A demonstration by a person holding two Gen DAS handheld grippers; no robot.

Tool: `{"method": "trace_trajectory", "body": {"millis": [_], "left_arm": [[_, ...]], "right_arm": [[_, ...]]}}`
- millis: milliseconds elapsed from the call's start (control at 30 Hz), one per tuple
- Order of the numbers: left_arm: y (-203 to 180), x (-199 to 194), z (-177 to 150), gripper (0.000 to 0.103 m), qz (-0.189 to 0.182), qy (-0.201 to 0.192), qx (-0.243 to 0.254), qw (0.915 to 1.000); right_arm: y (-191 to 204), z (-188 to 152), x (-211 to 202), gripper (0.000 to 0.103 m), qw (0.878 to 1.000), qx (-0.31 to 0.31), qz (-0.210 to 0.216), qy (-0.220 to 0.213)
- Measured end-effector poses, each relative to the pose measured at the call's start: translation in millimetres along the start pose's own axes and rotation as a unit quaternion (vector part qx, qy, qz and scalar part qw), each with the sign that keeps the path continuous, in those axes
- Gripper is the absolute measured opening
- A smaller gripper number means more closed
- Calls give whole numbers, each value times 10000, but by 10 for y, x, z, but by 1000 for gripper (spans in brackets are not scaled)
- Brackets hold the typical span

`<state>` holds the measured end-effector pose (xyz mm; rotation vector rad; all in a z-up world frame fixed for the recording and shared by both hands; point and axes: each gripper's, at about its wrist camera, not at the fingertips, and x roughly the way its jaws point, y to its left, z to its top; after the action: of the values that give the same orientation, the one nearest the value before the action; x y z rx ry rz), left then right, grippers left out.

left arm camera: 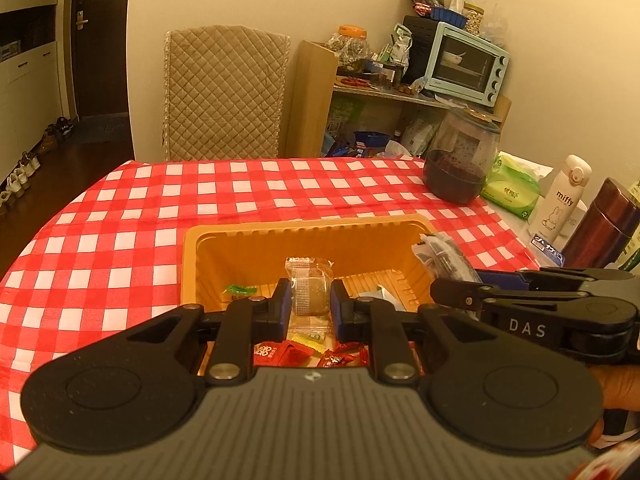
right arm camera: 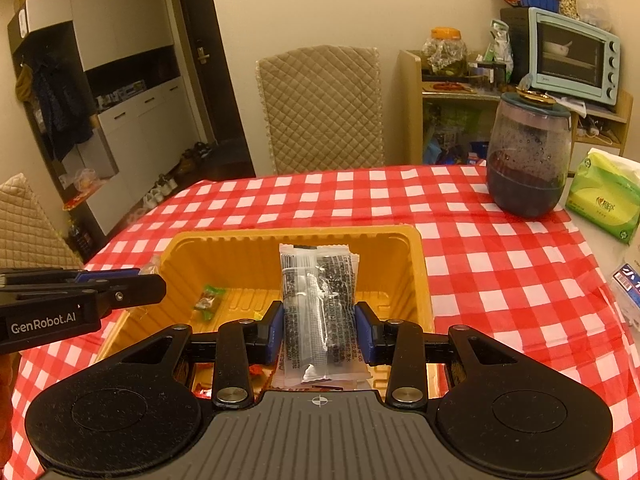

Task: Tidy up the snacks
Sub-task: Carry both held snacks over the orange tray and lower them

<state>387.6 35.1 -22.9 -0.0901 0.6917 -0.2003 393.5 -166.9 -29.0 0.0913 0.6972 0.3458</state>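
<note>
An orange plastic tray (left arm camera: 304, 236) (right arm camera: 416, 264) sits on the red checked table. My left gripper (left arm camera: 311, 300) is shut on a small clear-wrapped snack (left arm camera: 310, 286) and holds it over the tray's near part. My right gripper (right arm camera: 319, 330) is shut on a clear black-printed snack packet (right arm camera: 318, 304), upright over the tray; this packet also shows at the tray's right rim in the left wrist view (left arm camera: 444, 258). A green-wrapped candy (left arm camera: 240, 290) (right arm camera: 209, 298) lies inside the tray. Red and yellow wrapped snacks (left arm camera: 296, 350) lie under my left gripper.
A dark glass jar (left arm camera: 460, 160) (right arm camera: 528, 156), a green tissue pack (left arm camera: 512, 190) (right arm camera: 604, 196), a white Miffy bottle (left arm camera: 560, 200) and a maroon flask (left arm camera: 604, 224) stand at the table's right. A quilted chair (left arm camera: 224, 92) (right arm camera: 320, 108) stands behind the table.
</note>
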Motion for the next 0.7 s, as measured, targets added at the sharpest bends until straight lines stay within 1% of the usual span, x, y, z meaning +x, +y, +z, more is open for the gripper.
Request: {"method": "trace_trajectory", "body": {"millis": [700], "left_arm": [[8, 214, 55, 18, 48, 70, -2, 10000]], "right_arm": [[-17, 39, 101, 38, 9999, 104, 16, 13]]}}
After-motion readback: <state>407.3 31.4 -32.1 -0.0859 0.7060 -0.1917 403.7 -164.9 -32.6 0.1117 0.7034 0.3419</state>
